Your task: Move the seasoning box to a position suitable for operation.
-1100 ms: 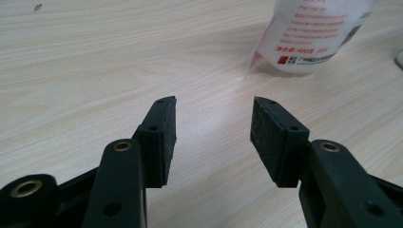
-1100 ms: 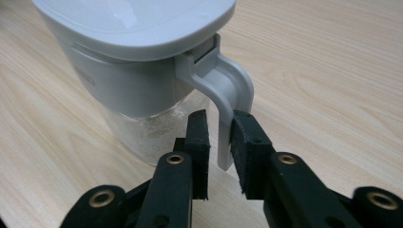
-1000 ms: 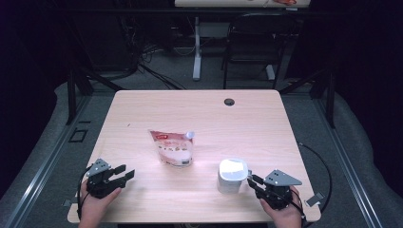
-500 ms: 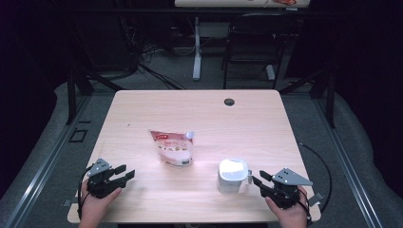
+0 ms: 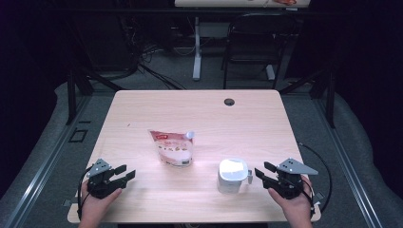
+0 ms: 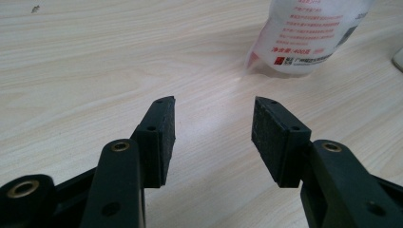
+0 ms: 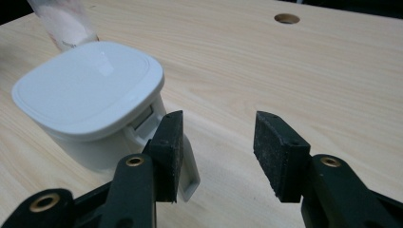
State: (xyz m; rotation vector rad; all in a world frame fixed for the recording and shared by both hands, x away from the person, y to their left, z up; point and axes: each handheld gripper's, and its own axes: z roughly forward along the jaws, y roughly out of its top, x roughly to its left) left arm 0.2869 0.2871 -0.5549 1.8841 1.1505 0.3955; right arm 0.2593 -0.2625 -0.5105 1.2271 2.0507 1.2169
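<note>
White lidded container (image 5: pixel 232 175) near table's (image 5: pixel 199 107) front edge, handle (image 7: pixel 187 173) just beside right gripper (image 5: pixel 261 172), jaws just opened, nothing between. At eleven o'clock, pouch (image 5: pixel 172 147) with red Chinese print, "400" legible. Left gripper (image 5: pixel 124 172) apart, empty.

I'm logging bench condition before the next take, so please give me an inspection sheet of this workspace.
Surface: pale wooden table, with a round hole near the far edge.
Job's things: white lidded container upright near the front right, its side latch hanging down; printed pouch standing near the middle.
Clutter: nothing seen.
Grippers: left gripper open, nothing between its jaws; right gripper open beside the container, its jaws have just been opening, nothing between them.
Cables: one trails from the right gripper off the table's right edge; a bundle on the floor beyond.
Surroundings: dark room, chair and a table leg behind.
</note>
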